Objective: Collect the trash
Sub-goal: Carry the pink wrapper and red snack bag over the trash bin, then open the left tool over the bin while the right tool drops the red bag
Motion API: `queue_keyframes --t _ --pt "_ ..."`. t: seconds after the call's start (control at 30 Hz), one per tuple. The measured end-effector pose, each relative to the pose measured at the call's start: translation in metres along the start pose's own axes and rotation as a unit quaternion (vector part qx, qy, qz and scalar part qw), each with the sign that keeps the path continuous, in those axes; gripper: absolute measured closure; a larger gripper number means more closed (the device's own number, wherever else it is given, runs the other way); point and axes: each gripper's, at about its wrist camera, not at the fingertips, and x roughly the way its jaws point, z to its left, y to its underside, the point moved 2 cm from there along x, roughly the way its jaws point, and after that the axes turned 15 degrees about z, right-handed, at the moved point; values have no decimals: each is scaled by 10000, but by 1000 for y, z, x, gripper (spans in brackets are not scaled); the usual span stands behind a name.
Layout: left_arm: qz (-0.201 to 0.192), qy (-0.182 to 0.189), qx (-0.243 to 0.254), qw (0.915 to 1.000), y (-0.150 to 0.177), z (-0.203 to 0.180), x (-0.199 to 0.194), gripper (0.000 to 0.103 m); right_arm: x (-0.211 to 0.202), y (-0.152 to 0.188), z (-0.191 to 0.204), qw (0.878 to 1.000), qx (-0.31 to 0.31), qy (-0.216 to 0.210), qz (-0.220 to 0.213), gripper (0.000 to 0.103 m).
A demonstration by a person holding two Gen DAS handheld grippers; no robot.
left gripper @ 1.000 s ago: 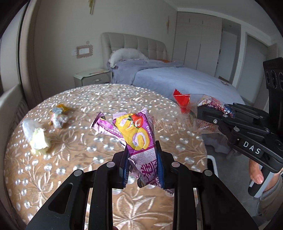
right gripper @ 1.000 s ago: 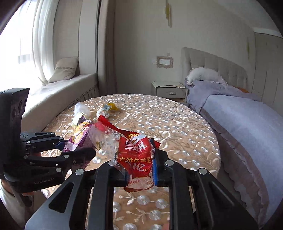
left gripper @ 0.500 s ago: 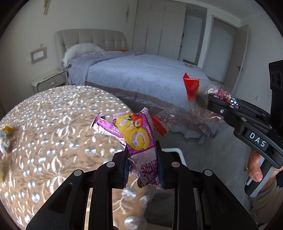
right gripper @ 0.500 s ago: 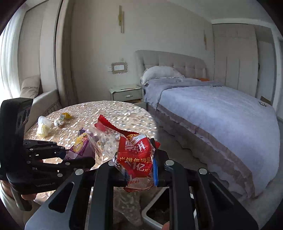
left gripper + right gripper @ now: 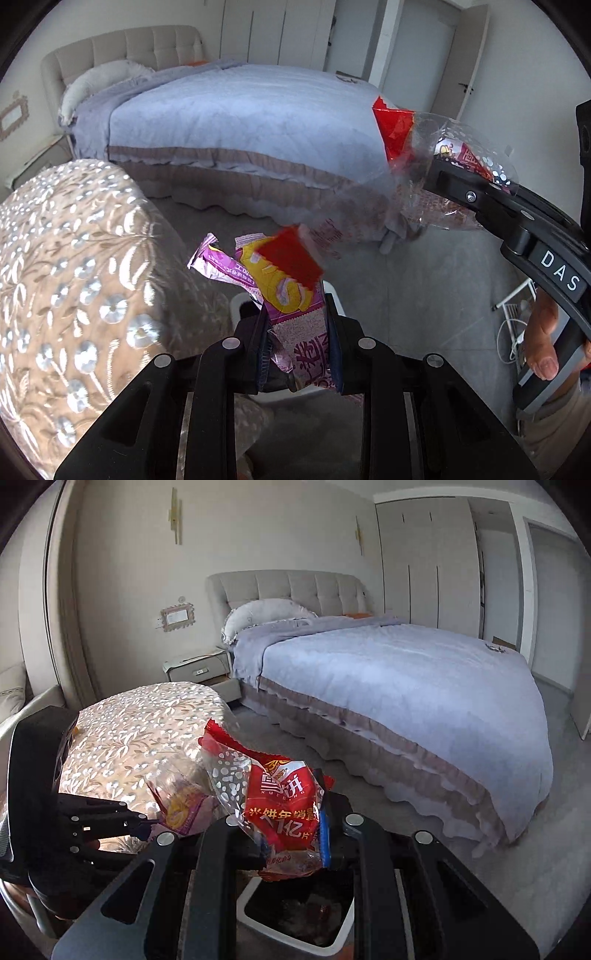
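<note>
While we look along the left gripper (image 5: 297,332), we see the purple wrapper (image 5: 291,314) pinched between its two fingers, which are closed narrow on the lower part of it. The wrapper stands up from the fingers, with a yellow picture on it and a twisted purple end to the left. A red scrap (image 5: 290,256) – blurred – is in front of its top; we cannot tell if the scrap touches it.

The right gripper (image 5: 291,834) holds the red bag (image 5: 282,801), a crumpled bag of red and clear plastic with white dots, and the fingers are closed on its lower half. In the left view the same bag (image 5: 421,147) sticks out from the right gripper (image 5: 454,177) at the upper right, well above the purple wrapper.

Under both grippers there is a white bin (image 5: 295,936) on the grey floor – its inside is dark, and its white rim (image 5: 236,304) shows behind the purple wrapper. The red bag hangs just above the opening of the bin.

Beside the bin, to the left, stands the round table (image 5: 66,258) with a shiny flowered cloth. Behind is the bed (image 5: 388,672) with a lilac cover, a pillow (image 5: 266,616) and a nightstand (image 5: 197,670).
</note>
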Motion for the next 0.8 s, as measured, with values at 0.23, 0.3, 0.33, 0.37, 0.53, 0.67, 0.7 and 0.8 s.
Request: queue_keyframes --t 0.23,0.3,0.33,0.37,0.53,0.67,0.7,0.8 --pt "417 -59 162 9990 -16 -14 52 78 33 16 -33 9987 114 -331 360 82" --pt "516 -9 168 9985 -20 -16 66 78 46 17 -38 9982 126 -302 503 82" --pt "555 3 171 9983 -21 -17 72 78 52 18 -40 9978 151 -261 584 82" --pt "596 -10 175 9981 -22 -17 79 78 60 20 -43 9972 186 -261 677 82" --pt "729 -256 247 9967 -26 -19 111 78 91 26 -50 9938 306 -328 1021 82" --pt "920 -123 254 9954 -30 -18 138 78 115 34 -55 9904 287 -340 1306 82" --pt "966 -133 282 9948 -30 -19 143 78 121 36 -57 9892 315 -354 1390 82" --pt "1110 -127 334 9932 -28 -21 155 68 131 41 -61 9863 420 -437 1533 82"
